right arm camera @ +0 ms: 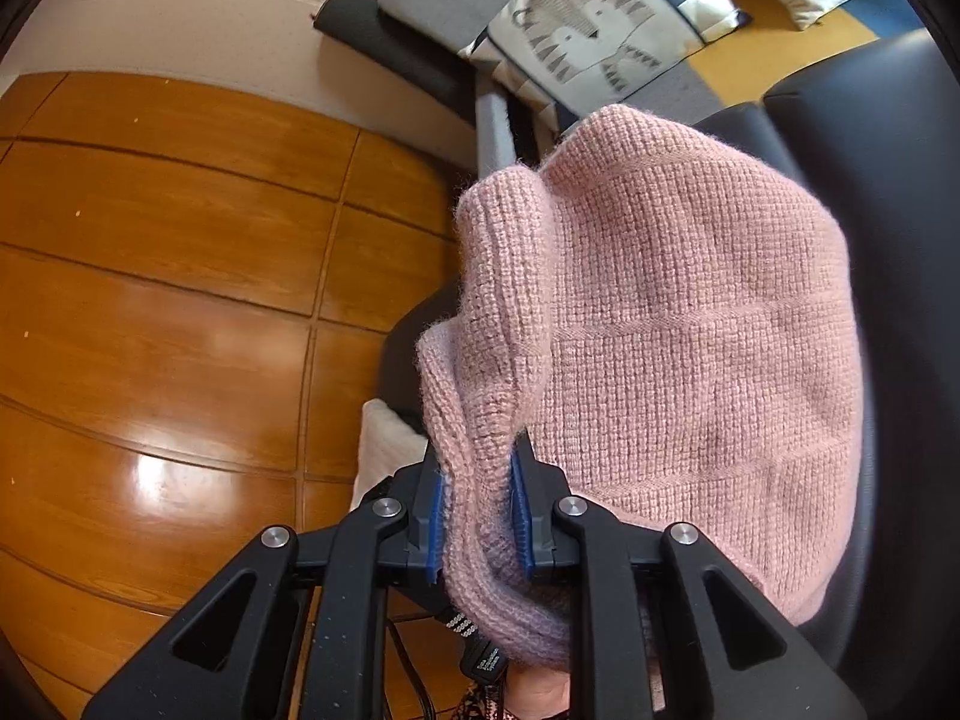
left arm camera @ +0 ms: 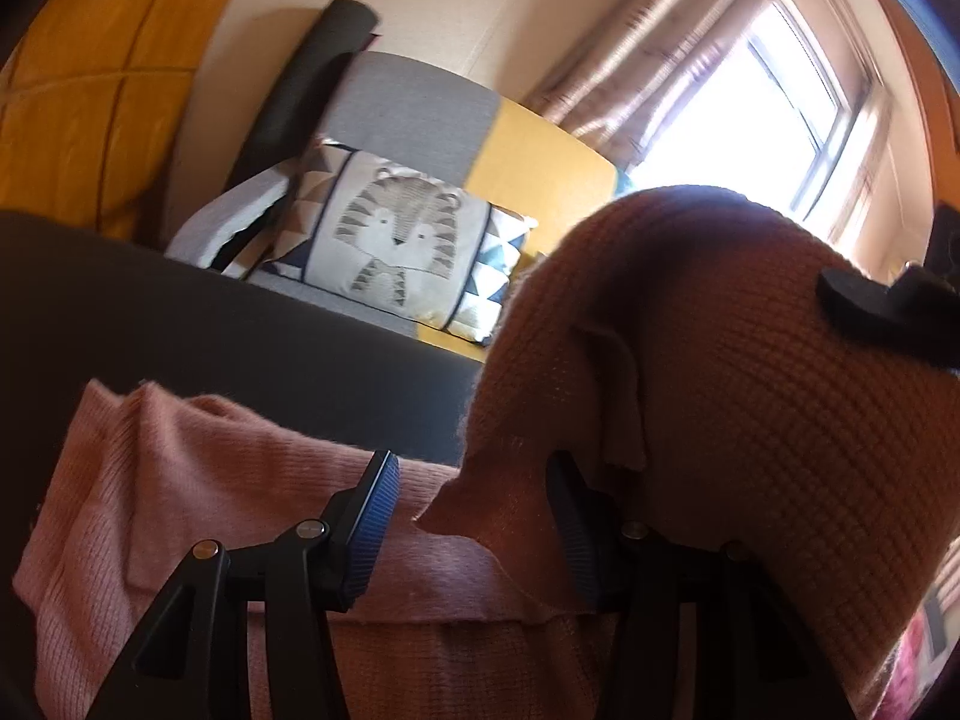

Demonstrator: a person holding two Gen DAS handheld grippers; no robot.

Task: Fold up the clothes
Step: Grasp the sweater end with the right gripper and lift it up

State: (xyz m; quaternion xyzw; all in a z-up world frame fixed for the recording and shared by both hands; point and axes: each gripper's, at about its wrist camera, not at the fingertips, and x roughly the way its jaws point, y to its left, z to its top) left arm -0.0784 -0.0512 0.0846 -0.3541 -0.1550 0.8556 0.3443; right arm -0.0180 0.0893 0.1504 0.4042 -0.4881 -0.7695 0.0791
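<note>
- The pink sweater (right arm camera: 660, 330) hangs bunched in the air over the dark sofa (right arm camera: 870, 192), and its ribbed edge is pinched between the right gripper (right arm camera: 480, 510) fingers, which stand nearly closed on it.
- In the left wrist view the sweater (left arm camera: 720, 360) drapes over the right-hand finger of the left gripper (left arm camera: 474, 528); those fingers stand well apart, with a flap of knit between them that the left-hand pad does not touch.
- More knit lies flat on the sofa below.
- Left of the sweater, bare wood floor (right arm camera: 180, 270) gives open room.
- Beyond the sweater sits a tiger cushion (right arm camera: 594, 24).
- The sweater's lower part is hidden behind the fingers.
</note>
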